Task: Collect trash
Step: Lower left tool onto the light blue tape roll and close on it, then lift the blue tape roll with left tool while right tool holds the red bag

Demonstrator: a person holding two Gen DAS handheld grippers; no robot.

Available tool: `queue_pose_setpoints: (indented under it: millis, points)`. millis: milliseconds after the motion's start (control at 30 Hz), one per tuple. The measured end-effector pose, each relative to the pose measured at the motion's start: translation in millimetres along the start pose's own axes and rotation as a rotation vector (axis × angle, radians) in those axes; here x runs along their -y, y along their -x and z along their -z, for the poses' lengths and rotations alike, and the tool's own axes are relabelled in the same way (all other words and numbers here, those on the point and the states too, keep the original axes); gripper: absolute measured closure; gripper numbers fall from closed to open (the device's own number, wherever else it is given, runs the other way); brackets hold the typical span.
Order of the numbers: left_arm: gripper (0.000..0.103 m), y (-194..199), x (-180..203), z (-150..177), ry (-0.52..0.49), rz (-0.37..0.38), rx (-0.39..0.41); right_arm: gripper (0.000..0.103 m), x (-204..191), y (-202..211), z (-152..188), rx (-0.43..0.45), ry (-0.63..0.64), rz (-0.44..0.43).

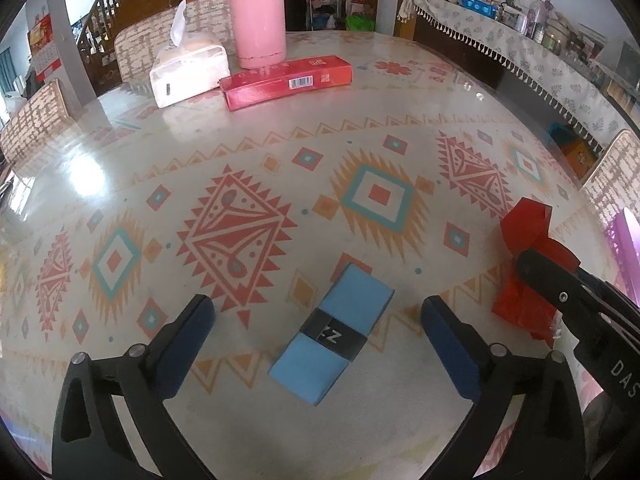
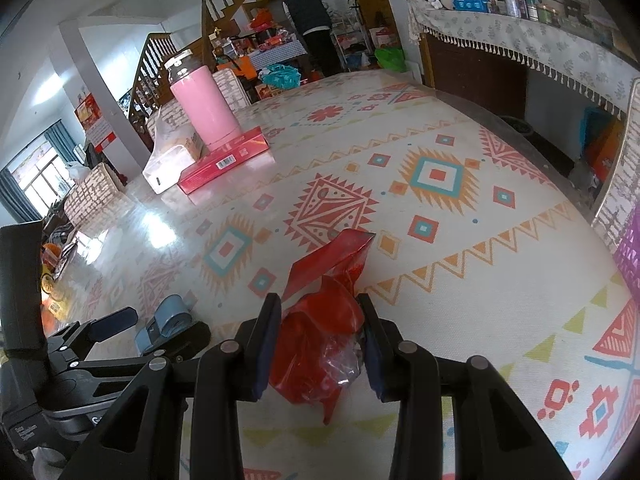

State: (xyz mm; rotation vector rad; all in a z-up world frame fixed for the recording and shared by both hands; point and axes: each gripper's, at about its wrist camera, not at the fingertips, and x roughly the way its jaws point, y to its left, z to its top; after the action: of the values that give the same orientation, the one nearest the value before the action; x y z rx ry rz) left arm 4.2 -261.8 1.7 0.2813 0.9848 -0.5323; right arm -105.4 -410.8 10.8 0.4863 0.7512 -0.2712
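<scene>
A crumpled red plastic wrapper (image 2: 324, 328) lies on the patterned table. My right gripper (image 2: 318, 312) is shut on it, one blue pad on each side. The wrapper also shows in the left wrist view (image 1: 524, 272) at the right, with the right gripper's black finger on it. A small blue packet with a black band (image 1: 334, 334) lies flat on the table. My left gripper (image 1: 318, 336) is open, its fingers on either side of the packet and apart from it. The packet shows in the right wrist view (image 2: 166, 322) at the lower left.
At the far end of the table (image 1: 360, 432) stand a pink flask (image 1: 260, 12), a long red box (image 1: 286, 80) and a white tissue pack (image 1: 188, 68). Chairs surround the table. A purple object (image 2: 630, 252) sits at the right edge.
</scene>
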Motion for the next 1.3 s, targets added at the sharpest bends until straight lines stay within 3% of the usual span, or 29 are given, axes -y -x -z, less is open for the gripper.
queue_pose_setpoints:
  millis: [233,467,600,767,1167,1300]
  points:
    - [0.002,-0.3,-2.2,-1.0,0.007,0.014,0.007,0.062,0.4,0.4,0.1,0.001,-0.003,0.001]
    - [0.035,8.9,-3.8,3.7,0.015,-0.019,0.042,0.062,0.1,0.3,0.5,0.001,-0.002,0.002]
    - [0.071,15.1,1.9,6.2,-0.003,-0.018,0.055,0.062,0.1,0.3,0.5,0.001,-0.002,0.001]
    - [0.077,16.9,2.1,8.7,-0.005,-0.019,0.058,0.062,0.1,0.3,0.5,0.002,-0.002,0.001]
    - [0.078,19.2,-2.8,10.6,0.01,-0.002,0.054,0.065,1.1,1.5,0.3,0.005,-0.012,0.002]
    - [0.078,20.3,-8.7,10.2,0.034,0.05,0.044,0.071,5.3,6.5,0.8,0.028,-0.032,0.001]
